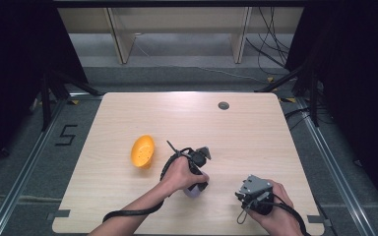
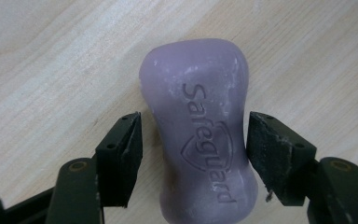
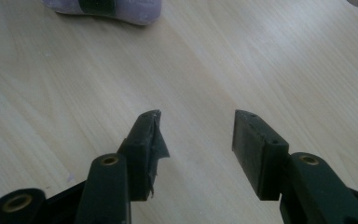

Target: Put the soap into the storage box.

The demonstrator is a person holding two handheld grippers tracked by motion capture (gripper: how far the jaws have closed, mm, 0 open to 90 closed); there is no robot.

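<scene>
From the high view, the light wooden table (image 1: 256, 132) carries one oval orange plastic dish (image 1: 143, 151), left of centre, and one pale purple moulded soap bar (image 1: 193, 191) near the front edge, just under the left gripper (image 1: 200, 187). One right gripper (image 1: 252, 192) sits near the front right corner, well apart from the soap. The back half of the table lies bare.

In the left gripper view, the soap bar (image 2: 199, 128) lies flat, its long axis running straight away between the two jaws. The right pad looks to touch its waist; a narrow gap shows at the left pad.

In the right gripper view, the right gripper (image 3: 196, 135) stands wide with bare wood between its jaws; the soap bar (image 3: 135, 10) lies at the top edge.
</scene>
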